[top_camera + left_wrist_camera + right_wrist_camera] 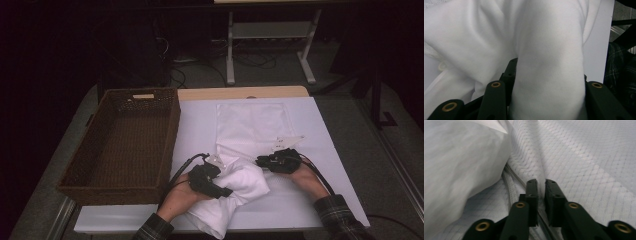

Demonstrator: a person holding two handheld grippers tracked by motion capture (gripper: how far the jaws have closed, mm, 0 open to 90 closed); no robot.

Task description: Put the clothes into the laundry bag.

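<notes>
A white cloth (250, 125) lies spread over the white table (327, 170), and its near end is bunched into a thick roll (247, 182). My left gripper (226, 190) is at the left of that roll and is shut on it. In the left gripper view the fat white fold (549, 62) is packed between the jaws of the left gripper (549, 77). My right gripper (260, 161) points left at the roll's upper right. Its jaws stand almost together in the right gripper view (541, 183), pinching a thin ridge of the quilted cloth (579, 162).
A deep brown wicker basket (172, 130) stands along the table's left side, close to my left hand. A bare strip of table runs to the right of the cloth. Beyond the far edge are a floor with cables and a white table frame (270, 30).
</notes>
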